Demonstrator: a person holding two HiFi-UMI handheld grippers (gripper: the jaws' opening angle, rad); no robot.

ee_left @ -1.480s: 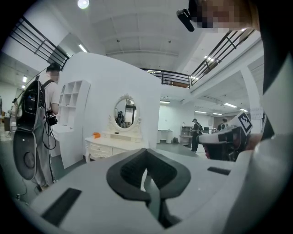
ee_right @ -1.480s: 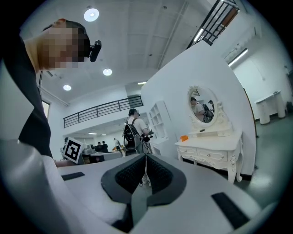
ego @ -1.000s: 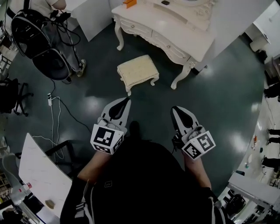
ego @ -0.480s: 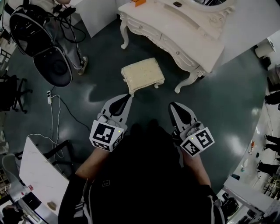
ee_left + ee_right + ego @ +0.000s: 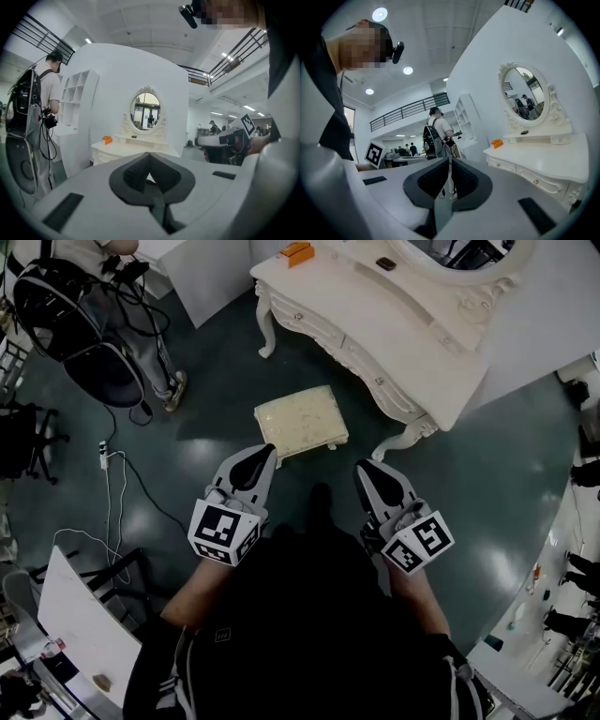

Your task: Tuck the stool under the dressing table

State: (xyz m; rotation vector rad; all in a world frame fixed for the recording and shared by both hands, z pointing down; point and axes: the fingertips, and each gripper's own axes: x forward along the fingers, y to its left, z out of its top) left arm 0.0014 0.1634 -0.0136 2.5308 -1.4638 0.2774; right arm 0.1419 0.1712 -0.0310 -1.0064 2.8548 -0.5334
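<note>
Left claw (image 5: 266, 453) and right claw (image 5: 362, 469) were pinched shut, empty. Stool (image 5: 298, 421) sat at their twelve o'clock; desk (image 5: 394, 329) stood beyond at one.

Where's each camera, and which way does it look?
Head view: on the person's head, looking down at the stool; arms, left tool, right tool show.
Left gripper view: on the left tool, facing the dressing table; shut jaws show.
Right gripper view: on the right tool, facing a person with backpack; shut jaws show.
Both gripper views see the oval mirror.
</note>
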